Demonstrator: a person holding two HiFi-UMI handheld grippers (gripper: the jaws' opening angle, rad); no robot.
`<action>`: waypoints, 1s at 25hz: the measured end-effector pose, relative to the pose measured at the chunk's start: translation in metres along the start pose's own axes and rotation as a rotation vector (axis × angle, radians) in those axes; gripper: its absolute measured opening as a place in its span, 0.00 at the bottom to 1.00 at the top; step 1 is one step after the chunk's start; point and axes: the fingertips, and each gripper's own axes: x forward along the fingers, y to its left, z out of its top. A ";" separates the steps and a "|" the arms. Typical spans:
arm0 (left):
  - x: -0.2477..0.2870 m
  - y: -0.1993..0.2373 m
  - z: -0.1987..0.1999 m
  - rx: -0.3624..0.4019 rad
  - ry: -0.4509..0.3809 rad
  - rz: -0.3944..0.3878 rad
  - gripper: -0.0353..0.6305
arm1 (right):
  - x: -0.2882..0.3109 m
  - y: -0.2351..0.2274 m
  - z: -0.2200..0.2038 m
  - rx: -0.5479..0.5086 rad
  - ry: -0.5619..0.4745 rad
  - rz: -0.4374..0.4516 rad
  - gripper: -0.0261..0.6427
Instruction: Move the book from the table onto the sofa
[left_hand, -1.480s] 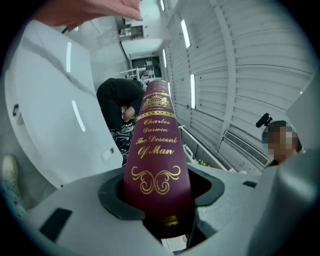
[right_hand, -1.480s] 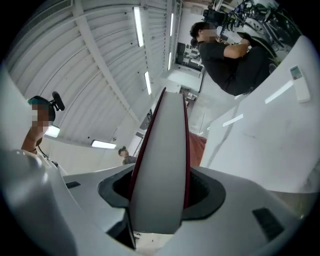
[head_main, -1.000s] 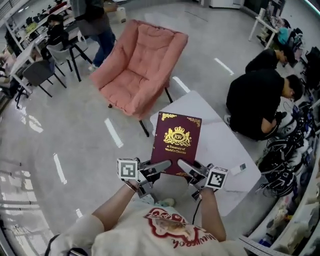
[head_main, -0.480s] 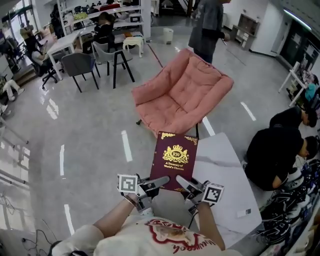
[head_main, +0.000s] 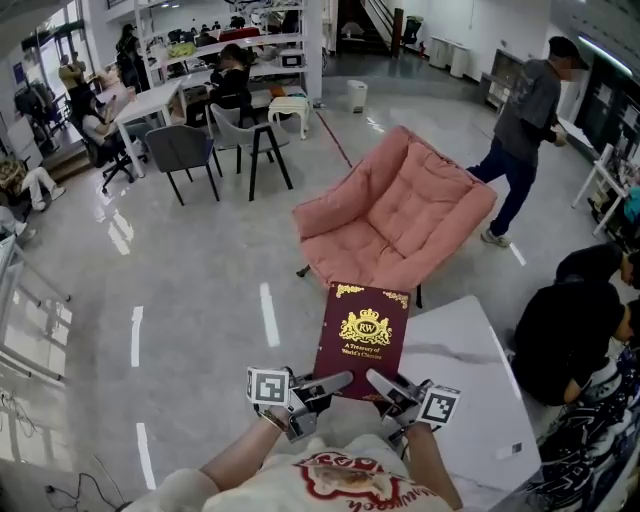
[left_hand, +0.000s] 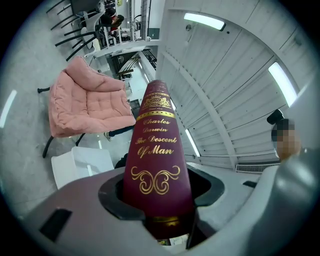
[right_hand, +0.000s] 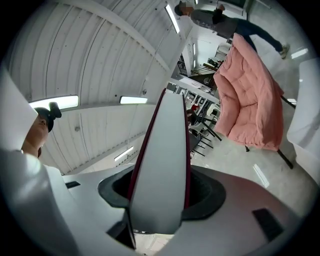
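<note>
A dark red book (head_main: 364, 327) with gold print is held up in the air between both grippers, its cover facing up in the head view. My left gripper (head_main: 335, 381) is shut on its spine edge (left_hand: 156, 150), where gold lettering shows. My right gripper (head_main: 381, 382) is shut on the opposite edge, the white page block (right_hand: 161, 165). The pink sofa chair (head_main: 400, 222) stands on the floor just beyond the book's far end. The white table (head_main: 462, 385) lies under and to the right of the book.
A person in black (head_main: 570, 340) crouches at the table's right side. Another person (head_main: 525, 130) walks past behind the sofa. Dark chairs (head_main: 185, 150) and desks stand at the back left. Cables and gear (head_main: 590, 450) pile at the right edge.
The view has swung round so the sofa now lies straight beyond the book. Both grippers keep their hold on the book. The standing person has walked to the right.
</note>
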 end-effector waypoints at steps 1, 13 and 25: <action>-0.002 0.001 0.003 0.001 -0.003 0.003 0.42 | 0.003 -0.001 0.001 -0.006 0.006 -0.005 0.40; -0.024 0.030 0.107 0.053 -0.060 0.048 0.42 | 0.105 -0.030 0.038 0.007 0.084 0.039 0.40; 0.016 0.086 0.238 0.012 -0.141 0.089 0.42 | 0.200 -0.092 0.141 0.022 0.123 0.098 0.40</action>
